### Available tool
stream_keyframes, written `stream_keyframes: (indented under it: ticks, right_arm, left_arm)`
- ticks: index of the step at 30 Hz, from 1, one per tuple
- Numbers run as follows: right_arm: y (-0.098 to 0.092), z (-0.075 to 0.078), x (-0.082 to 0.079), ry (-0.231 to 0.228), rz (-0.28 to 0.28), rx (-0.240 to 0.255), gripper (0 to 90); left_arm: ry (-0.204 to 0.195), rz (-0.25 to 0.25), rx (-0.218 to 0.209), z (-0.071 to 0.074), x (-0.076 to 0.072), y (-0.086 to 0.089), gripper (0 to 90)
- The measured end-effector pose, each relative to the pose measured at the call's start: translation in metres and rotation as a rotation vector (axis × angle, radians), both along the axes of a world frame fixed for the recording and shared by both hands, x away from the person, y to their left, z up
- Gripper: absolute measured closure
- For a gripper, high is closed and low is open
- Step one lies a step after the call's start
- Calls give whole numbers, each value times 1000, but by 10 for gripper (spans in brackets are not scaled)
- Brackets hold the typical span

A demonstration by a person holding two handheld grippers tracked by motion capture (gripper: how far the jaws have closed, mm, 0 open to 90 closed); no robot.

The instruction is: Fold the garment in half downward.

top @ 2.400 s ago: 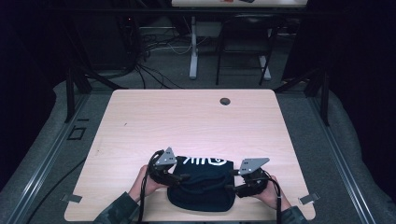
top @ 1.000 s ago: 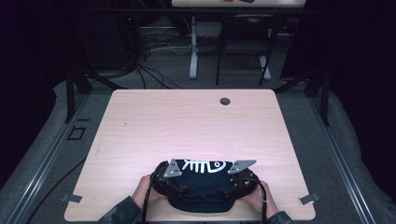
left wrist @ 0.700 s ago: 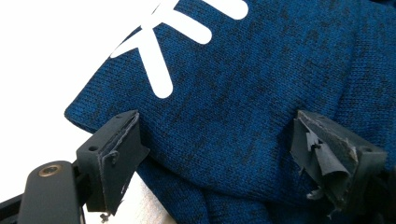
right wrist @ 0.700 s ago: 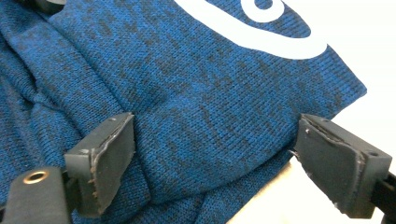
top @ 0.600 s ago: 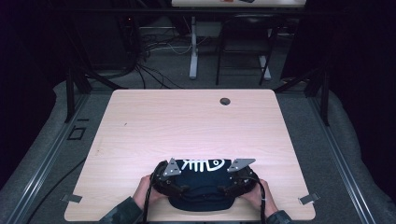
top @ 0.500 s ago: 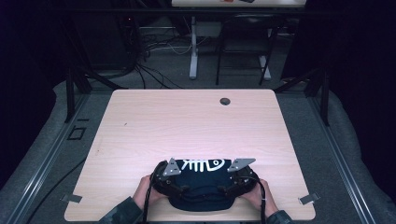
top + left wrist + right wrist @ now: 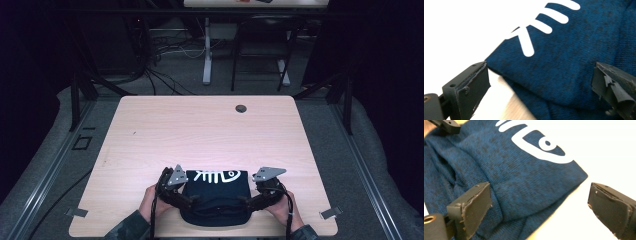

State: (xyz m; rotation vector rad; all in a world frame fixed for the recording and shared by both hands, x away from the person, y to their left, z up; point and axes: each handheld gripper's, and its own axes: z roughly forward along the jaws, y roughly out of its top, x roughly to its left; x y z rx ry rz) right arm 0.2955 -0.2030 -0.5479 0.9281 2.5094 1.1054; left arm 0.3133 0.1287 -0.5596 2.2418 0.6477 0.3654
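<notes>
1. A folded dark blue knit garment (image 7: 215, 196) with a white fish-skeleton print lies at the near edge of a pale wooden table (image 7: 200, 135), between the person's two hands.
2. The left gripper (image 7: 176, 192) sits at the garment's left edge, jaws spread wide; in the left gripper view they straddle the folded edge, holding nothing.
3. The right gripper (image 7: 260, 195) sits at the right edge, jaws likewise apart around the fold in the right gripper view.
4. The knit looks soft, light and floppy (it would likely sag and unfold if lifted by one point).
5. The stacked side folds seem the best hold, pinching all layers together.
</notes>
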Motion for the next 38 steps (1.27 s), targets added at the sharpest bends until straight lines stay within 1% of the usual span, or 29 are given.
stream_keyframes:
  ticks: [2, 3, 4, 7, 10, 11, 13, 17, 20, 21, 23, 25, 26, 28, 29, 30, 31, 33, 34, 35, 37, 38]
  right_arm:
    - [-5, 3, 0, -15, -26, 15, 44]
    - [-9, 5, 0, -20, -32, 13, 43]
    - [-11, 6, 0, -22, -45, 26, 43]
    - [-19, 8, 0, -28, -73, 30, 43]
    - [-27, 7, 2, -22, -97, 18, 43]
    - [-29, 6, 2, -20, -109, 22, 43]
    - [-34, 4, 3, -17, -126, 14, 43]
    - [-44, -1, 6, -10, -168, -4, 43]
    - [-52, -6, 9, 4, -190, -22, 44]
    - [-53, -8, 9, 3, -193, -15, 44]
    - [-58, -11, 11, 15, -208, -39, 44]
    - [-61, -16, 13, 19, -222, -28, 45]
    - [-64, -19, 15, 30, -228, -35, 45]
    - [-68, -24, 17, 41, -245, -34, 45]
    - [-70, -27, 18, 42, -255, -29, 46]
    - [-72, -28, 18, 40, -260, -42, 50]
    - [-73, -31, 19, 34, -272, -32, 52]
    - [-74, -34, 20, 48, -274, -40, 52]
    - [-75, -36, 21, 50, -273, -48, 44]
    - [-75, -37, 21, 41, -278, -43, 44]
    - [-75, -38, 21, 23, -274, -55, 37]
    - [-75, -39, 21, 20, -272, -51, 22]
  left_arm:
    - [-10, 16, -1, 2, 1, 4, 12]
    - [-10, 24, -6, 2, 2, 7, 12]
    - [-14, 29, -7, 3, 2, 10, 12]
    - [-27, 60, -5, 4, 4, 19, 12]
    - [-38, 100, 5, 3, 6, 29, 9]
    - [-40, 106, 7, 3, 6, 32, 9]
    - [-34, 128, -1, 2, 8, 41, 6]
    - [-28, 157, 9, -2, 11, 53, 3]
    - [-17, 181, 18, -7, 16, 59, 3]
    - [-12, 188, 27, -8, 18, 61, 3]
    - [12, 203, 19, -13, 22, 66, 1]
    - [24, 214, 9, -15, 25, 69, 1]
    - [25, 216, 15, -16, 26, 70, 1]
    - [47, 222, 18, -20, 29, 71, 1]
    - [54, 223, 20, -21, 30, 72, 1]
    - [64, 225, 22, -23, 31, 72, 1]
    - [67, 226, 21, -24, 32, 73, 1]
    - [69, 231, 8, -25, 33, 74, 1]
    - [73, 233, 9, -25, 34, 74, 1]
    - [77, 235, 10, -27, 35, 74, 1]
    - [86, 238, 18, -29, 36, 75, 1]
    - [84, 242, 9, -30, 37, 76, 0]
